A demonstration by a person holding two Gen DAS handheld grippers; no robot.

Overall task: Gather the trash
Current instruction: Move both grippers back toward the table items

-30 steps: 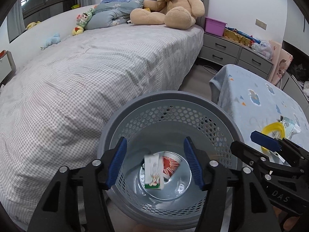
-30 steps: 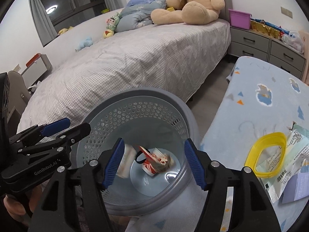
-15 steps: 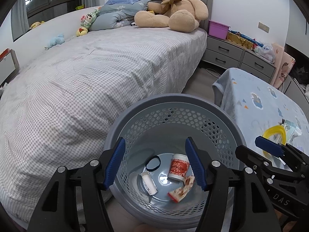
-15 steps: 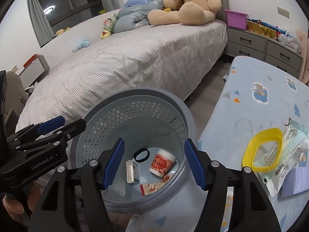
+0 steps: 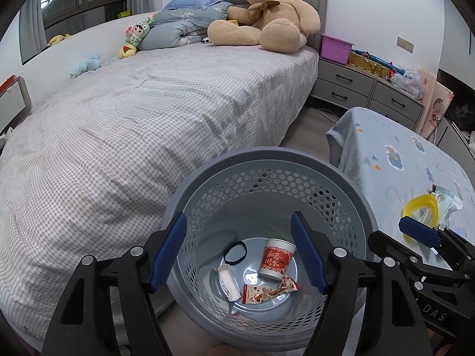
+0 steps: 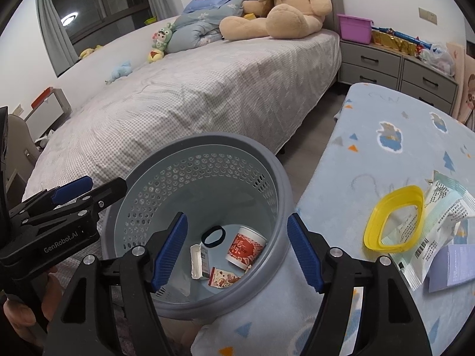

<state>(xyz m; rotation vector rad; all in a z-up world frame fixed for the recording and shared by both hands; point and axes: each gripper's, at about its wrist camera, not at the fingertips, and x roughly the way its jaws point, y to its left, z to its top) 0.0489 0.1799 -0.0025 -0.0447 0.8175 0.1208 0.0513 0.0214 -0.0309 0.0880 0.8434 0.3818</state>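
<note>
Change: trash that was falling a second before had settled on the bin (image 5: 268, 160) floor; the carton and wrapper now lay still.
Left gripper (image 5: 242, 252): held over the bin mouth, jaws apart and opening, nothing between them.
Right gripper (image 6: 237, 250): held over the same bin from the table side, jaws apart and opening, nothing between them.
Hand (image 6: 17, 317): part of it showed under the left gripper in the right view.
Bin: grey, round, with holes in the wall; it stood on the floor between bed and table, touching the table cloth.
Cup (image 5: 276, 258): red and white, lying on its side on the bin floor.
Wrapper (image 5: 267, 292): red snack packet, flat, just beside the cup.
Carton (image 5: 229, 281): small, white, crushed, left of the wrapper.
Band (image 5: 235, 253): black ring, near the back of the bin floor.
Table (image 6: 386, 160): covered by a light blue cloth with cartoon prints, right of the bin.
Ring (image 6: 394, 222): yellow plastic, on the table, resting on a white packet (image 6: 439, 231).
Booklet (image 6: 454, 267): pale purple, at the table edge, partly under the packet.
Bed (image 5: 133, 112): grey check sheet, behind the bin.
Bear (image 5: 267, 14): big, tan, sitting at the head of the bed.
Drawers (image 5: 356, 86): grey, beside the bed, well apart from the bin.
</note>
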